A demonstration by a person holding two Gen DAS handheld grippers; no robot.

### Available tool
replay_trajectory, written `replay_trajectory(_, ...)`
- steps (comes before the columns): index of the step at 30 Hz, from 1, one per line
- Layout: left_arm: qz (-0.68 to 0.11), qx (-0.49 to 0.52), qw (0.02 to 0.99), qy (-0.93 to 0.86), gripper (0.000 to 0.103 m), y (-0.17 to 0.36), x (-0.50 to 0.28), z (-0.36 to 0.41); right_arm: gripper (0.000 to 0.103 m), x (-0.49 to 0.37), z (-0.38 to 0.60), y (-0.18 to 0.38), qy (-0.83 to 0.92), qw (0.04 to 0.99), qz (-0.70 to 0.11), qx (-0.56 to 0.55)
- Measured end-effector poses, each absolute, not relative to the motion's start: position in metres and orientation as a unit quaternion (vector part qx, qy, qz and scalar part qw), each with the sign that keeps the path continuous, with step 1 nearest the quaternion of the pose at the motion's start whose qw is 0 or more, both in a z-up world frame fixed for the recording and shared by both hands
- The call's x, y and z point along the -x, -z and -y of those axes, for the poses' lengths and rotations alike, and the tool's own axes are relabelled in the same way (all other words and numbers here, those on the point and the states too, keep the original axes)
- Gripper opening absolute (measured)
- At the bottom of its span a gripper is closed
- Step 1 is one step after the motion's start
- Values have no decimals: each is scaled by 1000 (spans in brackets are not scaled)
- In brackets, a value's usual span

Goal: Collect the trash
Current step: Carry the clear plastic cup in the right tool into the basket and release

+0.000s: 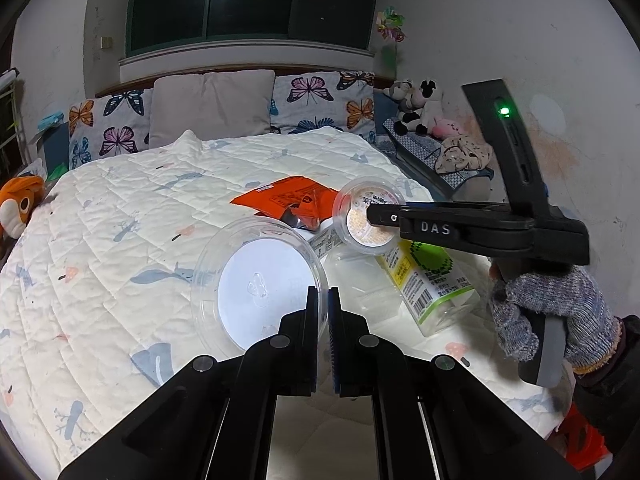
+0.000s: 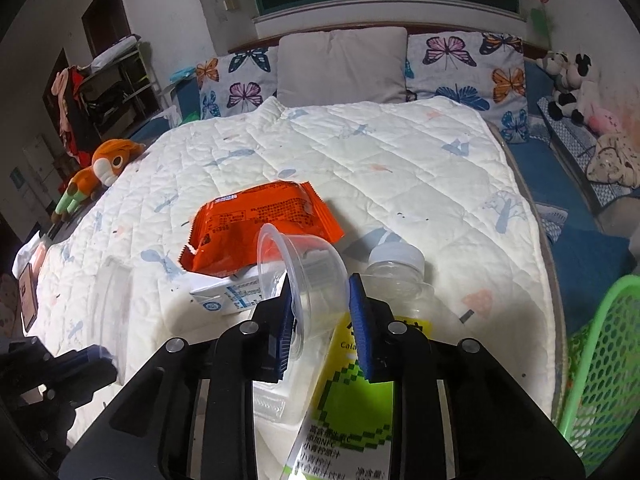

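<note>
Wrapper [image 2: 256, 224] lying on the bed [image 2: 400, 160], carton [image 2: 228, 296] before it; bottle [image 2: 396, 280] lying right of the cup [image 2: 316, 280]; basket [image 2: 600, 360] sitting beside the bed's right edge.

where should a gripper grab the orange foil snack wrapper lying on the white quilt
Pinch the orange foil snack wrapper at its crimped far-right corner, coming from above right. That edge lies bare on the white quilt, while its near edge is crowded by the clear cup and carton.
</note>
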State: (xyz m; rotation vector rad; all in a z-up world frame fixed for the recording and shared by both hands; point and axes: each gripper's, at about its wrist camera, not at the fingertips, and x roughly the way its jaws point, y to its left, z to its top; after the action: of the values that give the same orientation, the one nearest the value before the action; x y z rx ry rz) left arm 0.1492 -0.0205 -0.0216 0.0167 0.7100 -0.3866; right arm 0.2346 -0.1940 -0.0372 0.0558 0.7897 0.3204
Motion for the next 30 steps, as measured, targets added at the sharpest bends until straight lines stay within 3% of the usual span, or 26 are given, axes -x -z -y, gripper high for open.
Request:
replay_trajectory(13,-331,-21,915,229,5,9,-144,57,27,-178,251,8,-116,930,-346,-51)
replay_trajectory(30,-320,-52,881,343,5,-6,-138,177,27,-113,378,21,20,933,-349,-86)
